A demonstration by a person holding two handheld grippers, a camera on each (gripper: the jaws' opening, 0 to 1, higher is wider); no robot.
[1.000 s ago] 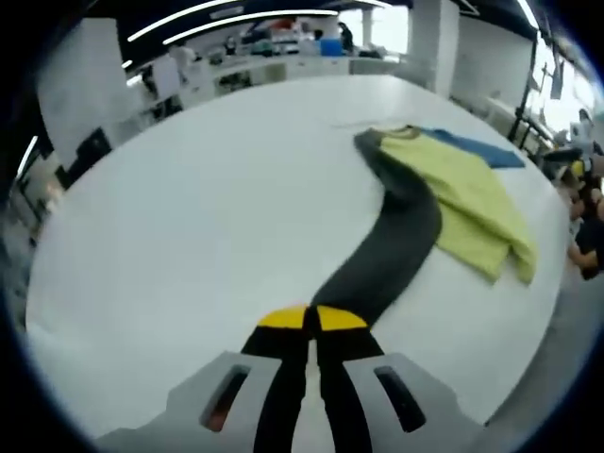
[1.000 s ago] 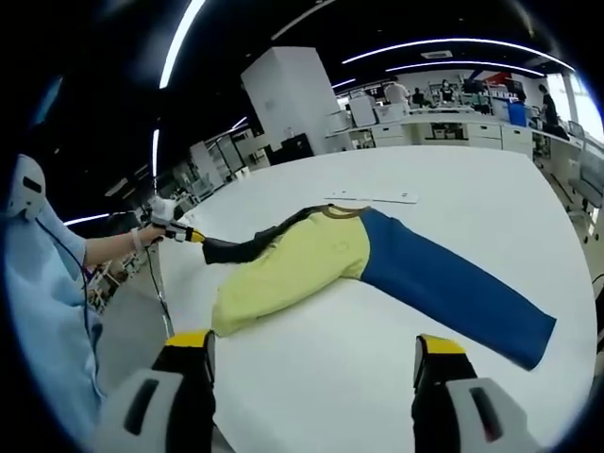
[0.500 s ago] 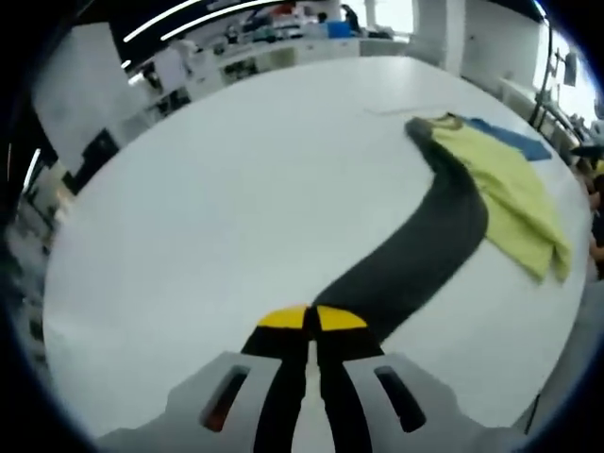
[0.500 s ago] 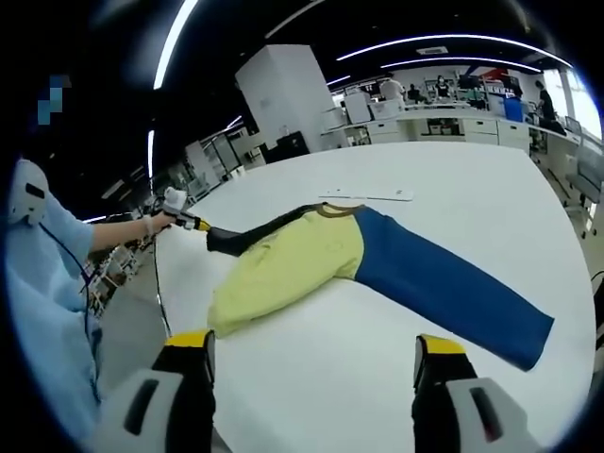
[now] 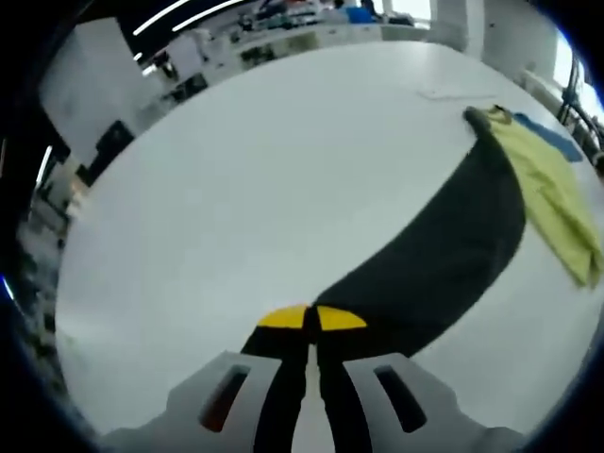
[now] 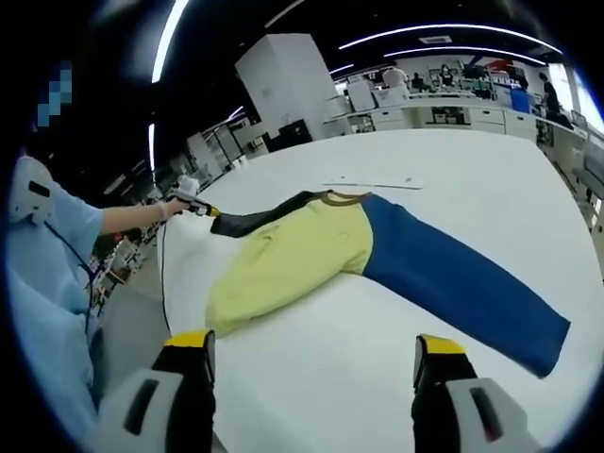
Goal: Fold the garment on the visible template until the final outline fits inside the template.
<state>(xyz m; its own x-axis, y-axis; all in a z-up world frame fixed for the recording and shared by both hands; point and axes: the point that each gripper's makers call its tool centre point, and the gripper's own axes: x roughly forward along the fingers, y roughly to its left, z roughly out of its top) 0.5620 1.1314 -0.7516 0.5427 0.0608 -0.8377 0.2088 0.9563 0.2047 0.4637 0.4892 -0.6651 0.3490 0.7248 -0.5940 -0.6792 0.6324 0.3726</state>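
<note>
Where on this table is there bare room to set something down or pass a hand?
The table is bare beyond the dark sleeve held by the left claw. More bare top lies between the right claw and the yellow body and blue sleeve. It's crowded near the collar, by the flat white strip.

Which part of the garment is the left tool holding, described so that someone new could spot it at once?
On the big white table lies one long-sleeved garment with a yellow body. One sleeve is blue and lies flat and free toward the right tool's side. The other, the dark grey sleeve, is stretched out away from the body, its end clamped in the left tool.
</note>
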